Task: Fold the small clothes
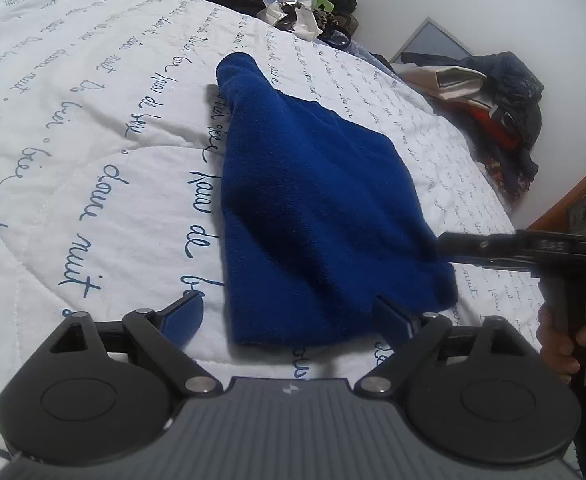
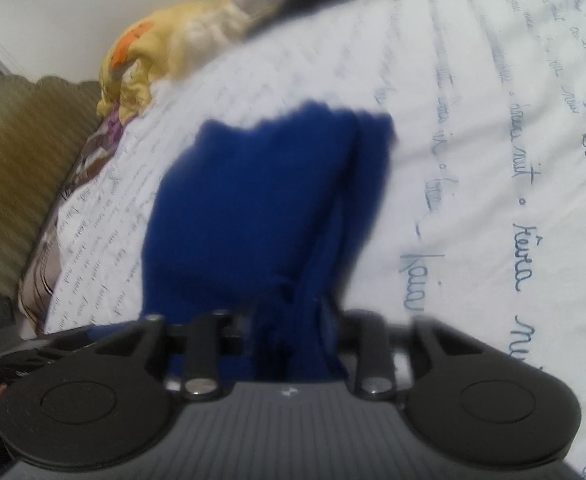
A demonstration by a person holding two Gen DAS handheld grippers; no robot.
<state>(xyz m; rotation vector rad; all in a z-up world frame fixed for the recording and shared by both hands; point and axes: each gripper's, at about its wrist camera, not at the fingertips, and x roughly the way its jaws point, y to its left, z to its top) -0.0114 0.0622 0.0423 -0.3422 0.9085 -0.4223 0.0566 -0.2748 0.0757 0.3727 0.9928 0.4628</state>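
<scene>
Blue fleece garment: lying folded on the white quilt printed with blue script, its near edge sitting between the left gripper's fingers.

Left gripper: fingers standing wide apart, pressing on nothing, one at each side of the garment's near corner.

Right gripper: a bunched fold of the garment is filling the gap between its fingers; whether they are clamping it cannot be told through the blur.

Person's hand: gripping the right gripper's handle.
</scene>
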